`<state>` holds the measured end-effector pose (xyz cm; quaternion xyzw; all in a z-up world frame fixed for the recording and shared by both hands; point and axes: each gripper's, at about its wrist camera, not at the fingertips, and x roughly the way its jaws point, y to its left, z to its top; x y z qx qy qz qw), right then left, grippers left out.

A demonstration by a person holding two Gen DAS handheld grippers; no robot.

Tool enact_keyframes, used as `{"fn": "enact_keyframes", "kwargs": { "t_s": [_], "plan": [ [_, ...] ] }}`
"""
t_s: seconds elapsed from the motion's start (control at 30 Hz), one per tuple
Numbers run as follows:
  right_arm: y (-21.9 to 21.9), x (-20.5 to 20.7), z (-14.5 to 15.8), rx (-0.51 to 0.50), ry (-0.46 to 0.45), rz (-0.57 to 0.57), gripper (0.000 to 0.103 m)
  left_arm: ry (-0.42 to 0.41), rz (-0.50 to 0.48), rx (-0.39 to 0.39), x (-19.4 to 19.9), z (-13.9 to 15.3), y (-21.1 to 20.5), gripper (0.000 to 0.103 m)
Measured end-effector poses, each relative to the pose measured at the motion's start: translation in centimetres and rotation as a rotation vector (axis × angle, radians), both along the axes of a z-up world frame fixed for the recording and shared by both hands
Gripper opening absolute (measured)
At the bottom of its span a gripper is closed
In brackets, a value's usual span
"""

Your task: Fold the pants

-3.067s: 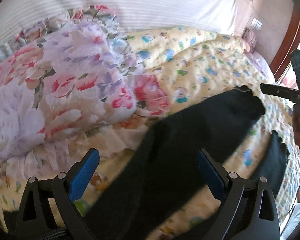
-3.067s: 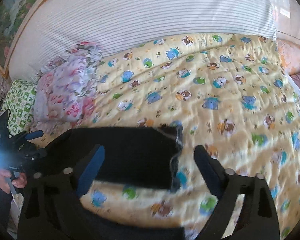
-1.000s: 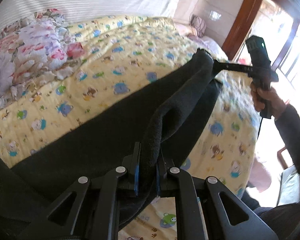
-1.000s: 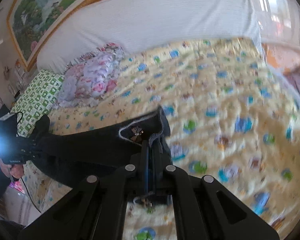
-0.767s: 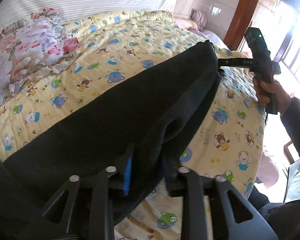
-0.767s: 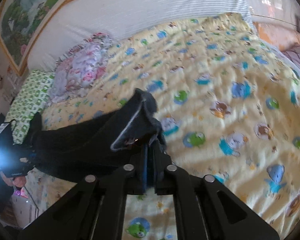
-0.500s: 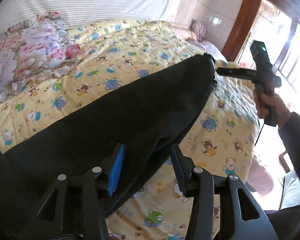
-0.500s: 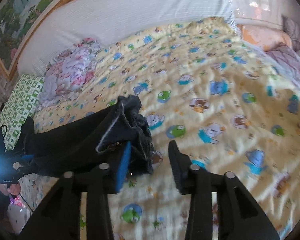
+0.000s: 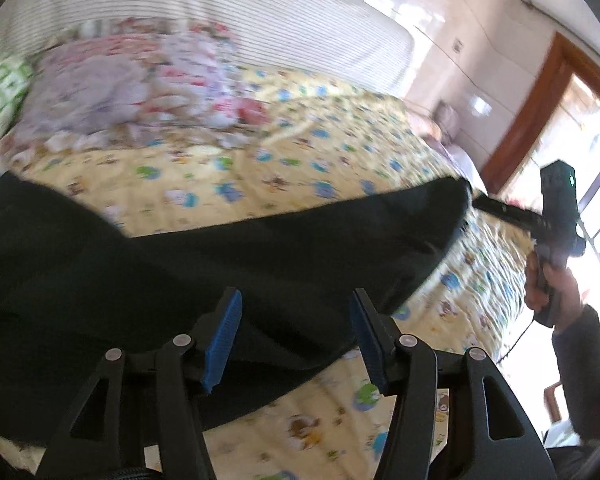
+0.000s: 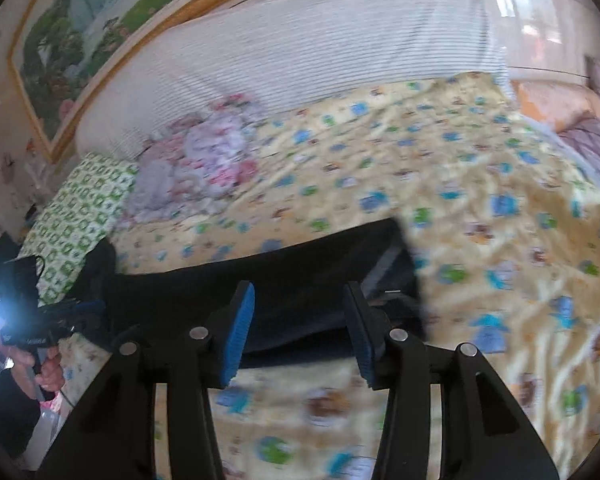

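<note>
The black pants (image 9: 228,264) lie flat in a long band across the yellow cartoon-print bedspread (image 9: 308,160). My left gripper (image 9: 296,344) is open and empty, its blue pads just above the near edge of the pants. In the right wrist view the pants (image 10: 292,276) lie lengthwise with the waistband end at the right. My right gripper (image 10: 298,330) is open and empty over that end. Each gripper shows in the other's view: the right one (image 9: 496,210) at the far end of the pants, the left one (image 10: 80,312) at the far left end.
A floral quilt (image 9: 132,76) is bunched near the striped headboard (image 9: 220,8). A green patterned pillow (image 10: 76,208) lies at the bed's left side. A wooden door frame (image 9: 532,104) and a bright window stand beyond the bed's right edge. An orange pillow (image 10: 548,104) lies at the far right.
Both grippers were shut on the ends of the pants and held them up. They have opened and drawn back. The pants now lie flat on the bed.
</note>
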<state>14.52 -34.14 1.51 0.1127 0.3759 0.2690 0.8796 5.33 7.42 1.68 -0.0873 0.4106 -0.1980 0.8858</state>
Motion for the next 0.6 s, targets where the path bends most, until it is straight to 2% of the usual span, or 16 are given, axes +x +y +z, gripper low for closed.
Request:
{"fn": "enact_keyframes", "kwargs": {
  "t_s": [0.47,0.6],
  "plan": [
    [10.4,-0.1,0.0,0.060,0.047,0.222,0.048,-0.034,0.231,-0.002,-0.2,1.8,10.0,0.064],
    [13.8,-0.2,0.0,0.070,0.060,0.289,0.048,-0.041,0.291,0.018,0.4,2.3,12.2,0.070]
  ]
}}
